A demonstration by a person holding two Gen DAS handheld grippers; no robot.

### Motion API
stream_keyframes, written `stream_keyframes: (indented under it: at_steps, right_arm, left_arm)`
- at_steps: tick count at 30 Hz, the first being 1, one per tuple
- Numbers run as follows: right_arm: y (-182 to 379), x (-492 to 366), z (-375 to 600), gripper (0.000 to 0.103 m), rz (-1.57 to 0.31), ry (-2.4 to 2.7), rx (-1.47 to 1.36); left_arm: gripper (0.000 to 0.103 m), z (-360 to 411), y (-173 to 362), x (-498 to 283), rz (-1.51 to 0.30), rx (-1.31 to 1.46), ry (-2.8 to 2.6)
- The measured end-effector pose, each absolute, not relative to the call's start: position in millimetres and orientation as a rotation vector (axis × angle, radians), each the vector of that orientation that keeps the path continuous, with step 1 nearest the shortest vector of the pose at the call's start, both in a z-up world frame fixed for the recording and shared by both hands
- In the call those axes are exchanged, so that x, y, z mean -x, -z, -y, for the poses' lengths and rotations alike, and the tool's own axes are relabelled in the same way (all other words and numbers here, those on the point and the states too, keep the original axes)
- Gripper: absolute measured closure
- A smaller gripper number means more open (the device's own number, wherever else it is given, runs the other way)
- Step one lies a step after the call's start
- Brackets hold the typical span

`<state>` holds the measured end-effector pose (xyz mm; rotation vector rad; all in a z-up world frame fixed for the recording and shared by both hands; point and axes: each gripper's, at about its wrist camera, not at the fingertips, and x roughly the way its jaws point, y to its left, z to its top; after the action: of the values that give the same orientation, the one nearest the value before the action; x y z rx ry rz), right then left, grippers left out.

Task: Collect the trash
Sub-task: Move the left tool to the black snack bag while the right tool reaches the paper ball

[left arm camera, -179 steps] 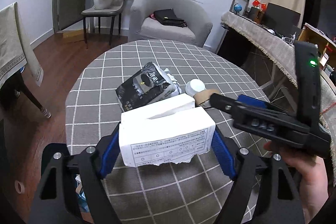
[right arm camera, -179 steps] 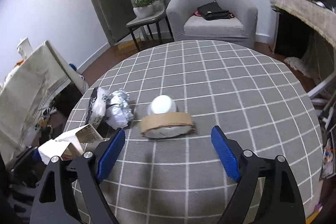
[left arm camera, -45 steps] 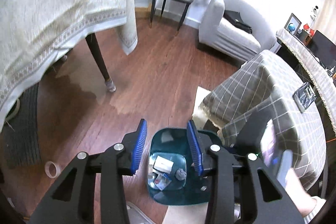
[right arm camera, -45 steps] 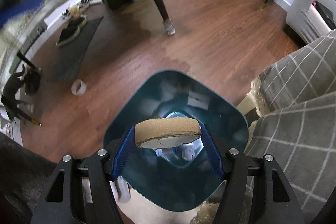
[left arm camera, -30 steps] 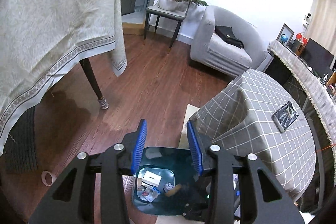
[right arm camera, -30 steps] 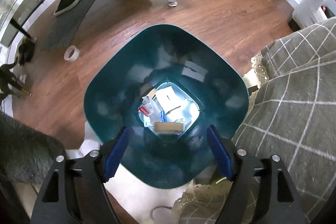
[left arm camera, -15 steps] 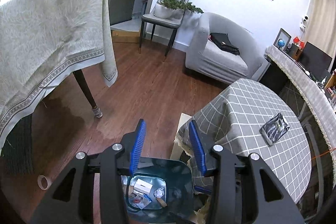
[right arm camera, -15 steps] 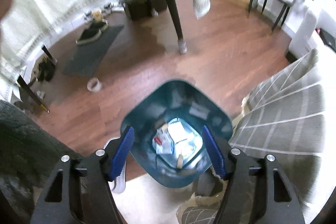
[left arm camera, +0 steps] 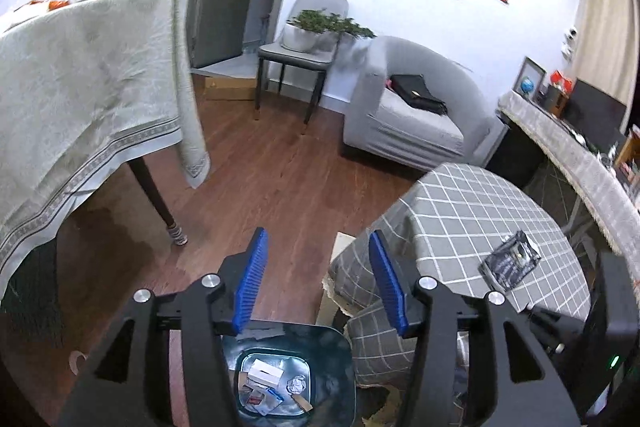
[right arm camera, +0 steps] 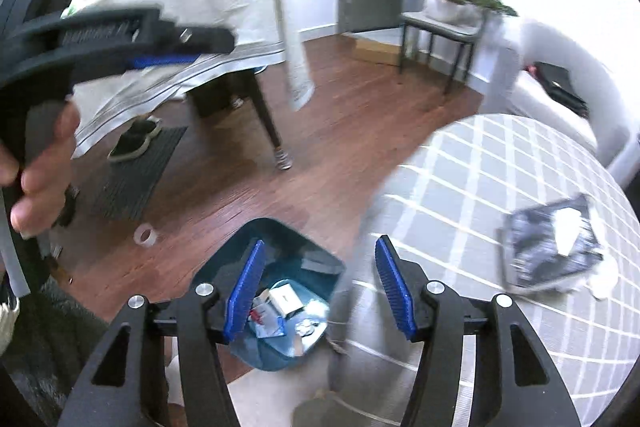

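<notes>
A dark teal trash bin (left arm camera: 340, 379) stands on the wood floor beside the round checked table (left arm camera: 472, 211); it also shows in the right wrist view (right arm camera: 316, 259). It holds a white box (left arm camera: 264, 373), crumpled foil and a cardboard piece. A black snack bag (left arm camera: 510, 265) lies on the table, blurred in the right wrist view (right arm camera: 548, 247), with a white object (right arm camera: 606, 281) beside it. My left gripper (left arm camera: 320, 283) is open and empty above the bin. My right gripper (right arm camera: 320, 291) is open and empty above the bin's right edge.
A cloth-covered table (left arm camera: 80, 99) with a dark leg (left arm camera: 160, 203) stands left. A grey armchair (left arm camera: 408, 119) with a black bag and a chair with a plant (left arm camera: 304, 43) are behind. A tape roll (right arm camera: 145, 235) lies on the floor.
Both grippers rose and tilted up from the bin toward the checked table. Earlier the right gripper dropped the cardboard piece into the bin; the left had let go of the white box.
</notes>
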<state>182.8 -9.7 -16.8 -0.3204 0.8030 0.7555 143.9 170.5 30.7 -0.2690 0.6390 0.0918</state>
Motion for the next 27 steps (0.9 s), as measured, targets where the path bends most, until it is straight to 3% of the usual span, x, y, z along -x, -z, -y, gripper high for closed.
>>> stream_keyframes:
  at_steps: [7,10,17,27]
  right_arm:
    - [15.3,-197.8,64.6,0.045,-0.804,-0.656,0.249]
    - [14.4,-204.6,95.0,0.045,-0.805,-0.612,0.203]
    - [17.3,-214.9,155.0,0.027,-0.801,-0.533,0.104]
    - [23.9,-221.7,212.2,0.024,-0.835,-0.510,-0.062]
  left_arm:
    - [0.042,-128.9,-23.7,-159.7,-0.649,0.218,0.016]
    - [0.035,-109.0,-20.1,-167.6,-0.648,0.199,0.093]
    - [0.022,-58.4,-8.4,-193.9,-0.658,0.141,0.218]
    - [0.016,-2.1,16.9,-223.8,-0.734,-0.045,0.370]
